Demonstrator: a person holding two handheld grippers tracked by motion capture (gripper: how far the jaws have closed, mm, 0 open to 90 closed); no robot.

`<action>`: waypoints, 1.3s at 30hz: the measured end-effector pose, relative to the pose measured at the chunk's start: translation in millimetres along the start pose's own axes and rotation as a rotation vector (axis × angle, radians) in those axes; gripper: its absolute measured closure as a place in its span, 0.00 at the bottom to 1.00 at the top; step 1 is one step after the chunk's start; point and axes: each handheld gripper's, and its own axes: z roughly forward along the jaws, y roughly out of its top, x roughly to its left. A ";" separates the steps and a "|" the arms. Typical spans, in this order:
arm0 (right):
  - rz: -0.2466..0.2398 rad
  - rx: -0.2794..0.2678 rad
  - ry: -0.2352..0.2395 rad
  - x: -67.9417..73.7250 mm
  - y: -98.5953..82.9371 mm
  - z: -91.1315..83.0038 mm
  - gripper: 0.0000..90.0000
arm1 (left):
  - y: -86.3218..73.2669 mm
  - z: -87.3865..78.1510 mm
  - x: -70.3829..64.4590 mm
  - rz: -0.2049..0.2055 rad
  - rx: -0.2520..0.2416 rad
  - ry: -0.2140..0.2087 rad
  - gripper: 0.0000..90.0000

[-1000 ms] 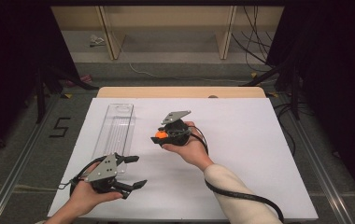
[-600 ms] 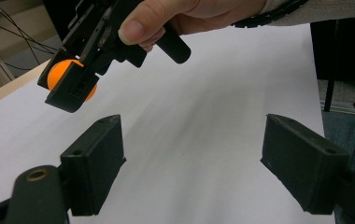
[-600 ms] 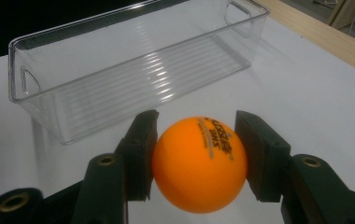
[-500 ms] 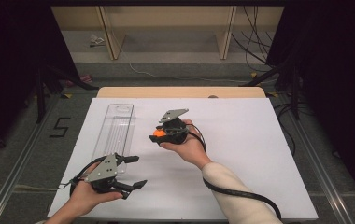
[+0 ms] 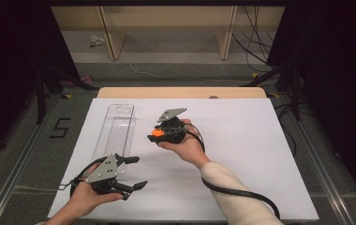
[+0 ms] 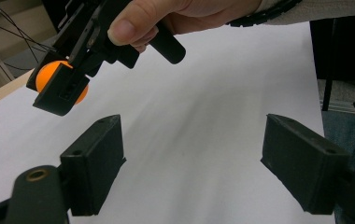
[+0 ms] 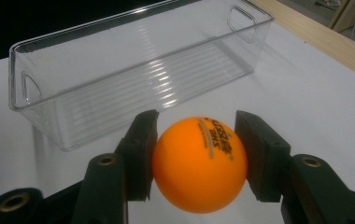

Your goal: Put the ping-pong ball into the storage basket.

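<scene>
The right gripper [image 7: 196, 163] pinches a small orange plastic ball [image 7: 199, 163] between both jaws, raised just beside the long clear plastic bin [image 7: 133, 70], probably for dropping it in. The left gripper [image 6: 194, 163], wide open and empty, waits nearer the person.

Hand-held grippers, cream sleeve.
Left gripper [image 5: 128, 178], right gripper [image 5: 156, 134]: black bodies, grey three-cornered plates, brass-ringed holes, black ribbed cable.
</scene>
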 end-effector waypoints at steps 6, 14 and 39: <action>-0.004 0.000 0.003 1.2 1.3 2.4 0.57 | -0.1 0.2 -0.1 0.000 0.000 -0.002 0.22; -0.005 0.007 0.008 1.7 2.2 5.5 0.57 | 0.0 0.1 -0.1 0.001 0.000 -0.002 0.22; -0.017 0.021 0.024 5.7 11.4 20.4 0.57 | -0.2 0.5 -0.1 0.001 0.001 -0.006 0.22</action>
